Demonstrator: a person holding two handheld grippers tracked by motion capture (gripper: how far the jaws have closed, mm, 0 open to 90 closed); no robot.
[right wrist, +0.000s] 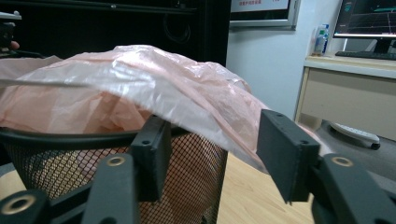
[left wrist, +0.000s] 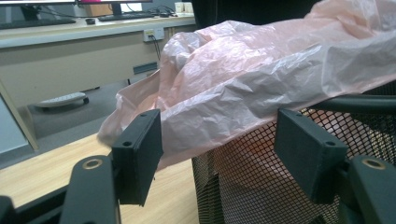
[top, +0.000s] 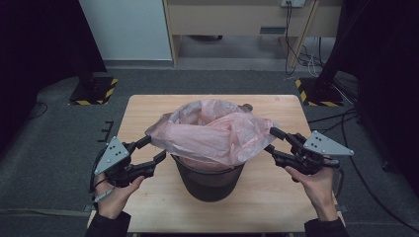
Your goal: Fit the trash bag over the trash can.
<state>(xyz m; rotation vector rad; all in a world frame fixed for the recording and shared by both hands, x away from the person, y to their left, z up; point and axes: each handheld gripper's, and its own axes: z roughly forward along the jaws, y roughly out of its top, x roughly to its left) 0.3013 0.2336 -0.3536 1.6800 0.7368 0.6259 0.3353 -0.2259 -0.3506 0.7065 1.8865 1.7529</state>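
A black mesh wastebasket [top: 207,182] stands in the middle of a wooden table [top: 276,197]. A pink plastic bag [top: 212,131] sits in it, crumpled and spread over the rim on both sides. My left gripper [top: 154,148] is at the bag's left edge. In the left gripper view its jaws stand wide apart, the hanging bag edge [left wrist: 243,79] lies between them above the mesh [left wrist: 252,186], and the pads do not press on it. My right gripper [top: 271,139] is at the bag's right edge, open, with the bag's overhang [right wrist: 140,79] between its jaws beside the basket [right wrist: 187,163].
The table has bare wood in front of and beside the basket. On the grey carpet behind it stand two bases marked with yellow-black tape, one at the left [top: 94,91] and one at the right [top: 316,91]. A wooden desk [top: 237,19] with trailing cables is at the back.
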